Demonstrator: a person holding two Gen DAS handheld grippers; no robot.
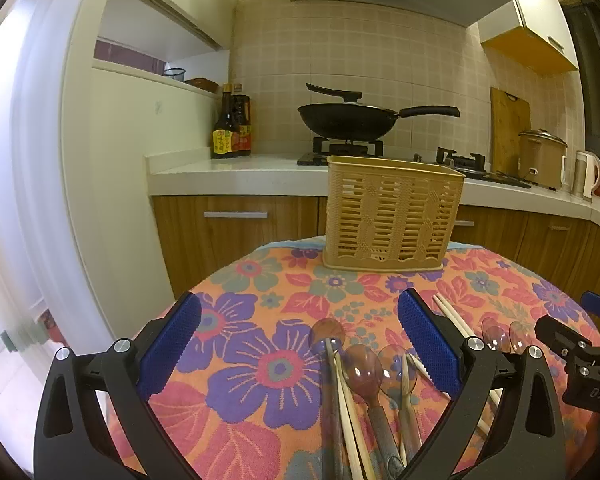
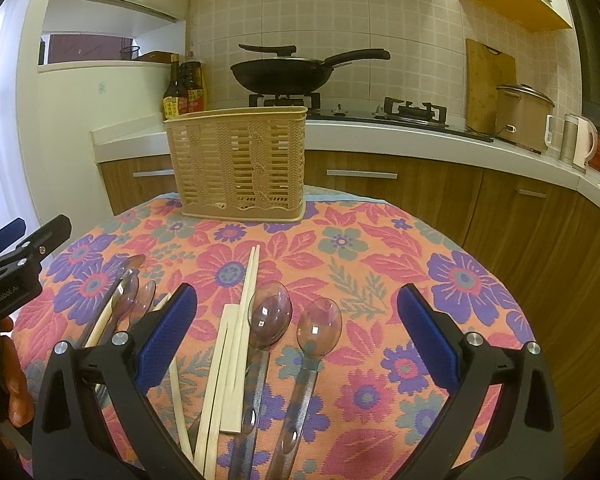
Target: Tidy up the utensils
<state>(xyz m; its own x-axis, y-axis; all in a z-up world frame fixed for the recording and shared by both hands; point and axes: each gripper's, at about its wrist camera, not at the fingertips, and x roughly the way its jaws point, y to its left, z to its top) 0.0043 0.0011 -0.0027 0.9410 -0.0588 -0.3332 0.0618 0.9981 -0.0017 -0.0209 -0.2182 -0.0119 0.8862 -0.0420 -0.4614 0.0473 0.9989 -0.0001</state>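
A beige slatted utensil basket (image 1: 392, 216) (image 2: 240, 164) stands upright at the far side of the round floral table. Clear purple plastic spoons (image 1: 364, 364) (image 2: 270, 316) and pale chopsticks (image 1: 350, 408) (image 2: 236, 360) lie loose on the cloth near me. My left gripper (image 1: 300, 344) is open, hovering over one group of spoons and chopsticks that lies between its fingers. My right gripper (image 2: 298, 336) is open too, over two spoons (image 2: 318, 328) and a chopstick bundle. Each gripper shows at the edge of the other's view: the right gripper (image 1: 580, 356) and the left gripper (image 2: 16, 256).
The floral tablecloth (image 2: 380, 264) covers the table, which drops off on all sides. Behind it runs a kitchen counter (image 1: 228, 172) with sauce bottles (image 1: 232, 128), a black wok (image 1: 348, 120) on the stove, a cutting board, a rice cooker (image 2: 524, 116) and a kettle. A hand (image 2: 16, 384) holds the left tool.
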